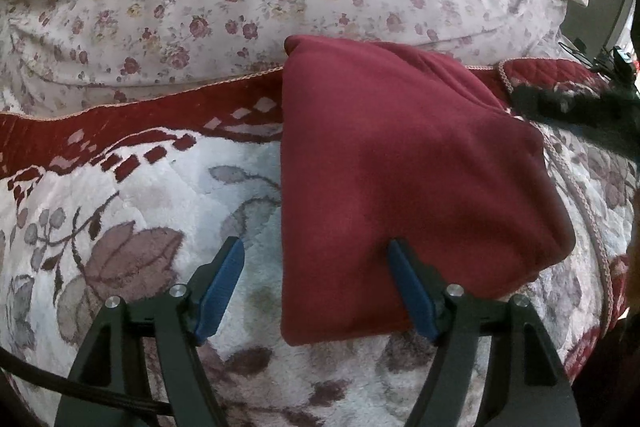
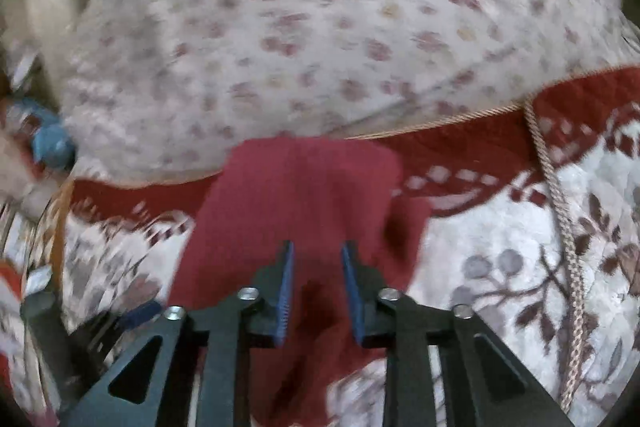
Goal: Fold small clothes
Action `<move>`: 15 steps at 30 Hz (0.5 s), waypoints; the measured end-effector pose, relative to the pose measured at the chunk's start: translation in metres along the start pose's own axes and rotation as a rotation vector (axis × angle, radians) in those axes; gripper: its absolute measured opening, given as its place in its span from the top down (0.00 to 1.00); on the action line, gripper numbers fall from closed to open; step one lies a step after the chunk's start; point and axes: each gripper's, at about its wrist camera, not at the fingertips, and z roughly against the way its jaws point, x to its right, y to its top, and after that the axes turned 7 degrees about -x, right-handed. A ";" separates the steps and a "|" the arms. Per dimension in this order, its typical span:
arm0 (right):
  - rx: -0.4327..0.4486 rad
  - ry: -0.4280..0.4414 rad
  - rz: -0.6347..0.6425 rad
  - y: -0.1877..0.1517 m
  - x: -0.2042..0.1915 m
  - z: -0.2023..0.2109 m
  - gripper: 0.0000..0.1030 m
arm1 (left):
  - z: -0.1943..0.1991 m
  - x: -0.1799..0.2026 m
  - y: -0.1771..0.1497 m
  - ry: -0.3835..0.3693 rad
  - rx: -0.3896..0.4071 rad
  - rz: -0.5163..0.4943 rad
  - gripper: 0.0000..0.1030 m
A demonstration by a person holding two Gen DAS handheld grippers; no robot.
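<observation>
I see the red garment (image 1: 408, 187) folded on the patterned blanket (image 1: 132, 219), long axis running away from me, its near-left corner between my spread left gripper (image 1: 316, 251), while my narrowly parted right gripper (image 2: 317, 247) hovers over it pinching nothing

Left gripper (image 1: 316, 247): two black linkage arms are seen, each tipped with a blue ribbed pad.
Left gripper fasteners: four round silver screw heads are set at the arm joints.
Left gripper cable: a black sheathed cable (image 1: 80, 391) is routed out at 8 o'clock.
Right gripper (image 2: 317, 249): the same black frame is shown, with triangular cut-outs in the outer arms.
Right gripper pads (image 2: 286, 291): blue, finely toothed faces are seen.
Right gripper fasteners: four silver screw heads are visible.
</observation>
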 end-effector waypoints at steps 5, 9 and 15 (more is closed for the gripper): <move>-0.057 -0.168 0.092 -0.023 -0.012 -0.032 0.74 | 0.002 -0.005 0.000 -0.040 -0.016 0.007 0.28; -0.042 -0.173 0.083 -0.031 0.000 -0.027 0.71 | -0.001 -0.024 -0.001 -0.141 0.004 0.075 0.15; 0.023 0.005 -0.099 -0.027 0.048 -0.019 0.13 | -0.027 -0.047 0.022 -0.251 -0.005 0.122 0.13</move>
